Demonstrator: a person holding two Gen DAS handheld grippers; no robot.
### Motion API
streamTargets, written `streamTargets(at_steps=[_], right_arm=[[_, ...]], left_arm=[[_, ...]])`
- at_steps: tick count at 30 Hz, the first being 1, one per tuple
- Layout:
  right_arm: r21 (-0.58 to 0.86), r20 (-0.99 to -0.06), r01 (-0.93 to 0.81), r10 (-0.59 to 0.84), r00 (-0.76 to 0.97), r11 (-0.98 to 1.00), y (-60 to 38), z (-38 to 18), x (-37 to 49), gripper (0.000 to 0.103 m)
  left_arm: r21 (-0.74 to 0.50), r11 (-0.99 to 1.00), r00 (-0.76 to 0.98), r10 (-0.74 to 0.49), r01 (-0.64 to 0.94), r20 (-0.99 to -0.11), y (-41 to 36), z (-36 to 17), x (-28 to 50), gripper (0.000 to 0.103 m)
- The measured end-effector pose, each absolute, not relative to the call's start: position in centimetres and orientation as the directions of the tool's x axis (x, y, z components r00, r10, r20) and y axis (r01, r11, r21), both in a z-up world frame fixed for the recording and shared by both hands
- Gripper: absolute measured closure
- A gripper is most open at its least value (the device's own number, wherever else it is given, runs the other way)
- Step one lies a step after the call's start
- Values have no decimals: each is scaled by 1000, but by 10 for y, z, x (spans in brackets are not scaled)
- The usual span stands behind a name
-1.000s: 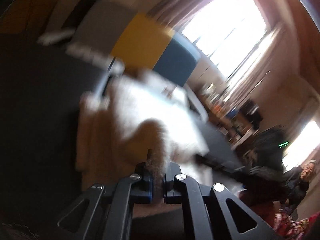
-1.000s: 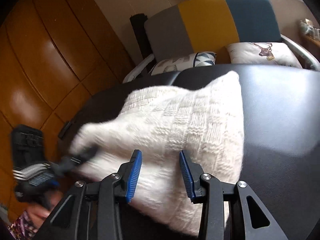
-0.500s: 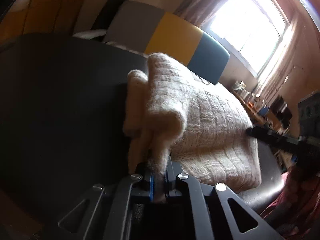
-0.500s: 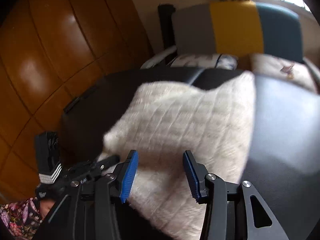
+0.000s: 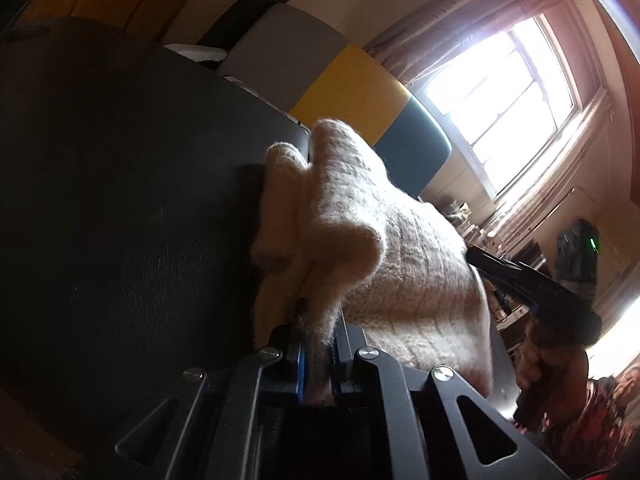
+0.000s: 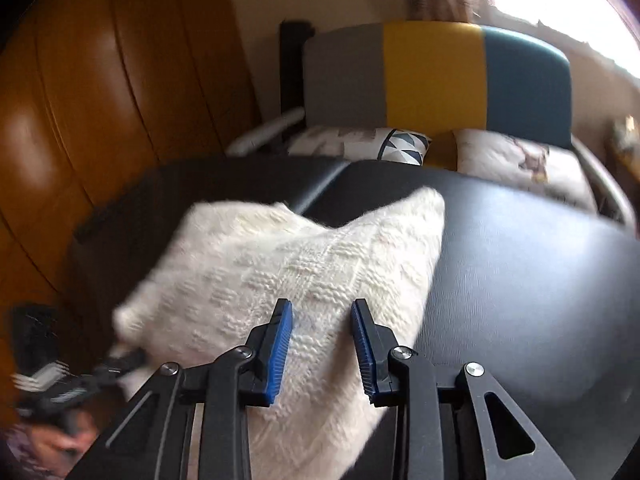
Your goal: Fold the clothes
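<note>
Left wrist view: left gripper (image 5: 316,354), jaws pressed together on a bunched edge of the cream knitted sweater (image 5: 404,252); the pinched wool rises from between the blue pads in a thick roll; the rest of the garment lies in layers on the black padded table (image 5: 120,220), stretching away toward the window (image 5: 504,92); right gripper (image 5: 532,284) visible at the garment's far edge, held by a hand (image 5: 548,364); whether it touches the wool there cannot be told; striped grey, yellow and teal chair back (image 5: 348,96) beyond. Right wrist view: right gripper (image 6: 322,350), jaws spread wide, empty, hovering over the near part of the sweater (image 6: 288,280), contact with the knit unclear; garment lies as a compact, several-layered shape with one corner pointing toward the chair; left gripper (image 6: 120,364), blurred, at the sweater's left corner; patterned cushions (image 6: 360,146) on the seat behind the table (image 6: 520,280); wooden wardrobe (image 6: 80,100) on the left. Step in hand, by judgement: a fold partway through, one edge carried by the left tongs; next move calls for laying that edge flat and square on the pile, the right tongs steadying or smoothing; risk: thick knit springing open on release.
</note>
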State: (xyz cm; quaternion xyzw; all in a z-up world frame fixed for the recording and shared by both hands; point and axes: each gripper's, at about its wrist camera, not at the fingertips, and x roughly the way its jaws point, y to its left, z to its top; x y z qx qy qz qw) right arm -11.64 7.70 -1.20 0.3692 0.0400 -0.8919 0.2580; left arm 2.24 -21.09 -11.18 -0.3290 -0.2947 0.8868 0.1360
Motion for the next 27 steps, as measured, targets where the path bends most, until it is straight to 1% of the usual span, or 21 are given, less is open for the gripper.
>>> streamTargets(at_steps=[2,5,10,13,14,15,16,17,18,19,20,21,24,25,26,27], right_arm=[[65,-712,514,-401,-576,-855,58,-21,-129,71],[45,-735,522,-383,-560,-852,50,-25,-139,70],[14,-769,536,-352,-534,-844,37,-33,-155,70],[-9,-770,554,-348,-535,-833,41,-31,-147,70],[-30,-769,554,-335,-544,-832,41,-25,-142,70],[-46,-764,556,-329,-555,-830,41,-20,-137,70],[-31,-738,565,-362,-569,-825,43,-11,-129,67],[-12,-710,578,-400,-579,-816,43,-2,-121,67],[23,-682,620,-466,-564,-784,41,4,-112,67],[30,-665,661,-508,-547,-750,34,8,-105,67],[0,-666,699,-522,-533,-715,21,9,-98,67],[-21,-683,734,-527,-506,-679,7,7,-95,69],[-50,-750,817,-519,-411,-575,-36,-4,-96,83],[-45,-772,838,-514,-375,-544,-48,-10,-99,83],[-37,-799,855,-499,-336,-517,-61,-17,-104,83],[-44,-818,861,-476,-322,-506,-71,-23,-108,83]], left_arm=[[-592,-804,-749,419,-45,-512,-208,-110,23,94],[-587,-809,-753,409,-38,-515,-206,-109,23,94],[-614,-789,-759,408,-14,-507,-205,-108,25,94],[-632,-774,-763,399,17,-509,-215,-108,33,94],[-637,-770,-764,390,35,-514,-219,-108,35,92],[-641,-765,-765,381,53,-519,-222,-107,38,84],[-650,-757,-765,379,67,-520,-224,-108,39,83],[-665,-744,-760,391,72,-520,-225,-110,40,83],[-674,-735,-759,396,74,-516,-226,-112,41,83],[-673,-736,-760,395,74,-516,-225,-112,41,83],[-672,-737,-760,394,75,-516,-224,-113,41,83],[-671,-738,-761,393,75,-517,-223,-114,41,83],[-657,-750,-761,380,81,-526,-221,-113,39,82],[-653,-753,-761,375,83,-530,-221,-113,38,77],[-654,-751,-760,376,85,-531,-220,-114,39,75],[-656,-750,-759,376,88,-531,-220,-115,40,75]])
